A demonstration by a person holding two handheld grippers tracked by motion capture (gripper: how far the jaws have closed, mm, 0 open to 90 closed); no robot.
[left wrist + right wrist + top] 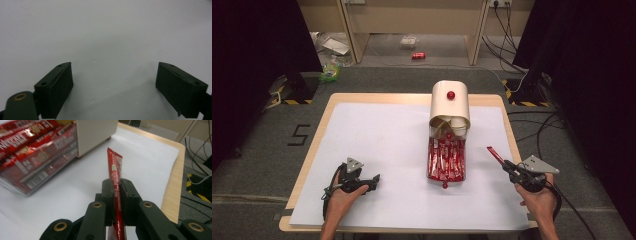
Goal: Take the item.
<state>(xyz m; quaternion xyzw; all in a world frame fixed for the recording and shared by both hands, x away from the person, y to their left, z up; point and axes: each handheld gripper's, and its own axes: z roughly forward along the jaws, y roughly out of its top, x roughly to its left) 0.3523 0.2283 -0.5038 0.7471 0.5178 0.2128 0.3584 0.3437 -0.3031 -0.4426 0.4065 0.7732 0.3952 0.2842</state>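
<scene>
My right gripper (507,165) (117,182) is shut on a thin red sachet stick (494,154) (116,170) that pokes out past its jaws, at the right side of the table. A clear drawer full of several red sachets (446,160) (30,152) sticks out of a white dispenser box (450,102) (96,132) with a red knob (451,95). My left gripper (373,181) (115,82) rests low over the white sheet at the front left, open, with nothing between its jaws.
A white paper sheet (382,145) covers the wooden table (507,120). Cables (552,130) lie on the floor to the right. A red can (418,56) and litter sit on the floor beyond the table.
</scene>
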